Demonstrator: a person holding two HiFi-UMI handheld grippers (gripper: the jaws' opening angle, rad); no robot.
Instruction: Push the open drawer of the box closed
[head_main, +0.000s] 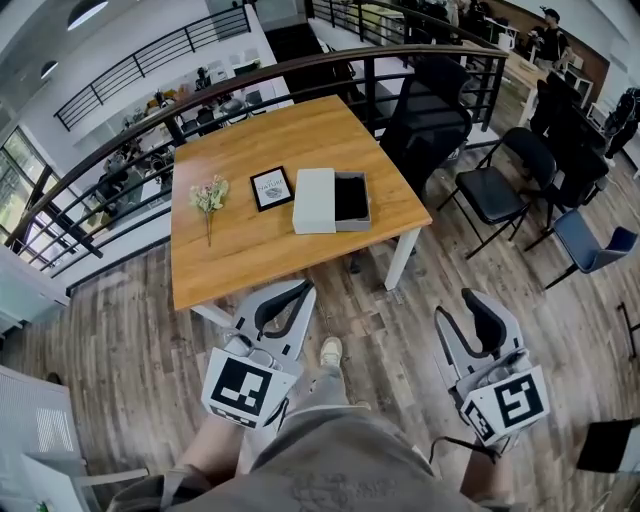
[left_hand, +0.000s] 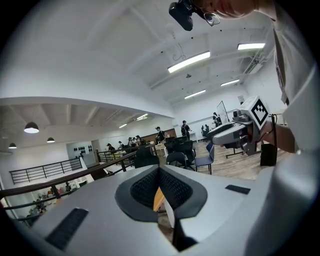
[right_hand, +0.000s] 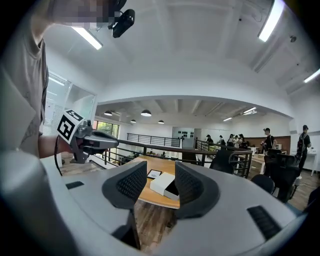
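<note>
A white box (head_main: 314, 200) lies on the wooden table (head_main: 240, 250), and its drawer (head_main: 351, 198) with a dark inside is pulled out to the right. Both grippers hang low over the floor in front of the table, well short of the box. My left gripper (head_main: 296, 290) is shut, its pads meeting at the tips (left_hand: 159, 172) with nothing held. The right gripper (head_main: 456, 303) stands open; between its pads (right_hand: 161, 175) the box (right_hand: 162, 183) shows far off, with nothing in the jaws.
A black-framed picture (head_main: 271, 188) and a small bunch of flowers (head_main: 209, 197) lie left of the box. Black chairs (head_main: 497, 185) stand right of the table, a dark railing (head_main: 300, 65) curves behind it. My shoe (head_main: 330, 351) rests on the wood floor.
</note>
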